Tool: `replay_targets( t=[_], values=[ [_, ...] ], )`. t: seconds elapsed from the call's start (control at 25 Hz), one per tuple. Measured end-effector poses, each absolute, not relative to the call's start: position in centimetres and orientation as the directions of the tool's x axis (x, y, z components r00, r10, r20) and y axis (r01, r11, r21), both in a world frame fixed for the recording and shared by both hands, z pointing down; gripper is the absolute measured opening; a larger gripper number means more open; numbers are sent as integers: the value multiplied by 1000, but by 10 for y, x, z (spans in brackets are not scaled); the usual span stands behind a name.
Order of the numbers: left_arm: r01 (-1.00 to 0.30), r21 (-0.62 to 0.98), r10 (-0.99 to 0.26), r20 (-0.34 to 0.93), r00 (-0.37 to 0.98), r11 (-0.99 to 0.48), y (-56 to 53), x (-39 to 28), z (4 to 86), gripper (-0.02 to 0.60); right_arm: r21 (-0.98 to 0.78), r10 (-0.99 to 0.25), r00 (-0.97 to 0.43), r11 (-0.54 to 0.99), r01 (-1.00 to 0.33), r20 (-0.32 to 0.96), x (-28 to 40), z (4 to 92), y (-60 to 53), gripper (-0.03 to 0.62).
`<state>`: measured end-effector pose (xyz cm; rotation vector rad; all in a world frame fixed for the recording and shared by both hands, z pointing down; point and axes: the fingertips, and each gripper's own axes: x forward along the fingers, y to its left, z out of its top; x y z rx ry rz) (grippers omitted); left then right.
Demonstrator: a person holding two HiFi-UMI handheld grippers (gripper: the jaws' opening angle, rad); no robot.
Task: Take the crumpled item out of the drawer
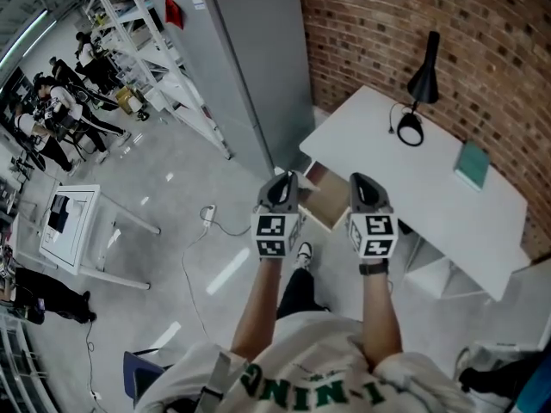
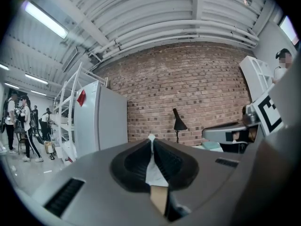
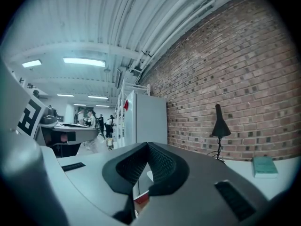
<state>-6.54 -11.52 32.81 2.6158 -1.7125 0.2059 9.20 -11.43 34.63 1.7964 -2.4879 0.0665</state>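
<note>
A white tabletop [image 1: 379, 144] stands against a brick wall [image 1: 413, 15], carrying a black lamp [image 1: 424, 80] near the wall and a teal book [image 1: 472, 164] further right. Its drawer [image 1: 325, 203] is pulled open at the front edge, showing a tan inside. Both tools hang over that drawer. The left hand-held gripper [image 1: 282, 186] is closed on the crumpled item [image 2: 153, 171], a white, paper-like scrap pinched between the pads with its tip poking out above them, so it is out of the drawer and above it. The right hand-held gripper [image 3: 147, 147] is closed with nothing between its pads. A tall grey cabinet [image 1: 250, 67] stands left of the tabletop, with white shelves [image 1: 146, 41] beyond it. The grey floor [image 1: 172, 196] is glossy, with a cable [image 1: 194, 265] trailing across it, a small white table [image 1: 73, 226] at the left, and people [image 1: 60, 110] standing farther off.
</note>
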Motion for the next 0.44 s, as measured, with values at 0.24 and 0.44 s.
replay_targets(
  t=[0.24, 0.44],
  values=[
    [-925, -65, -926, 89, 368, -374, -105, -69, 326, 11, -32, -940, -332, 331, -943, 80, 102, 345, -115, 6],
    [-935, -66, -936, 69, 344, -348, -102, -90, 317, 11, -23, -926, -369, 368, -929, 79, 81, 339, -109, 6]
  ],
)
